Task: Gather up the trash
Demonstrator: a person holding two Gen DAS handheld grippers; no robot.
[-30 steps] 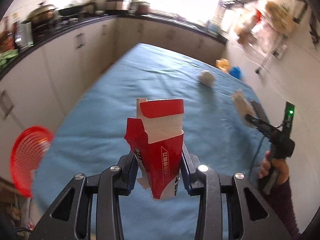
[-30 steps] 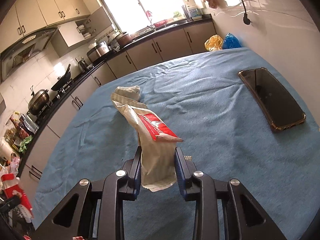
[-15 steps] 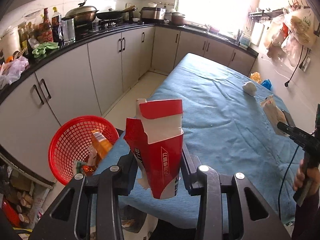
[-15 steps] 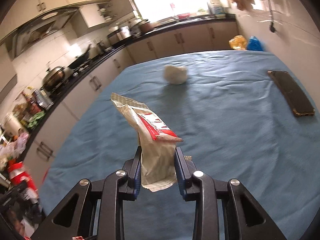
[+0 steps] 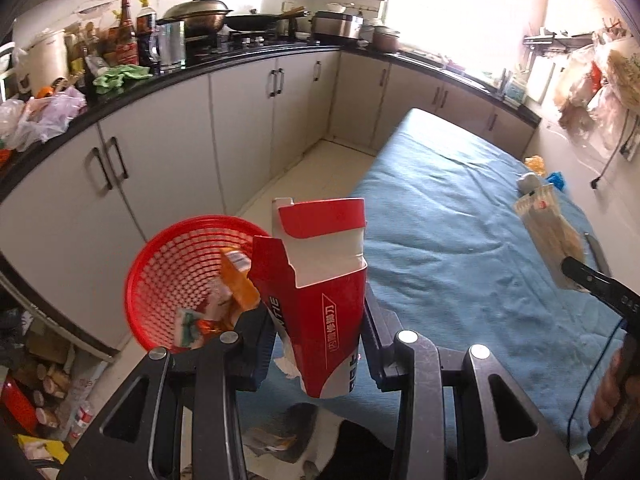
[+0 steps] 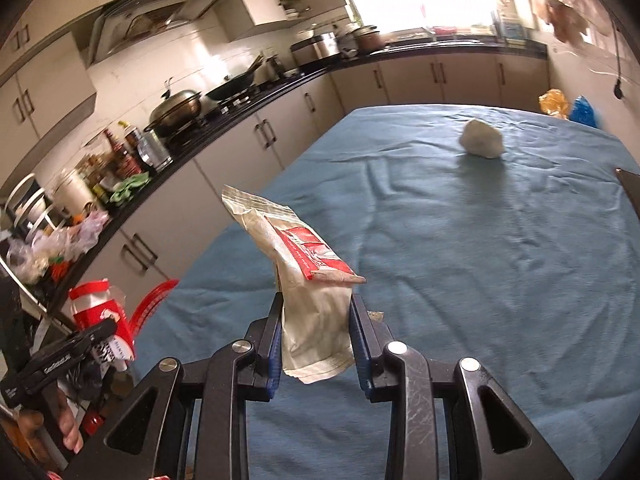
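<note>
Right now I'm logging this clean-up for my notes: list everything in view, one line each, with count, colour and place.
carton: 1, red and white, clamped in left tongs.
wrapper: 1, whitish with red label, clamped in right tongs.
basket: 1, red, on floor beside table, wrappers inside.
crumpled wad: 1, white, far end of table.
phone: 1, dark, table's right edge.
bags: 2, yellow and blue, beyond table.
tablecloth: 1, blue.
wok: 1, steel, stove.
left tongs: shut.
right tongs: shut.

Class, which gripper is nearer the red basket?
Left. The left gripper holds its carton beside the red basket; the right gripper, holding a packet, is over the table farther away.
</note>
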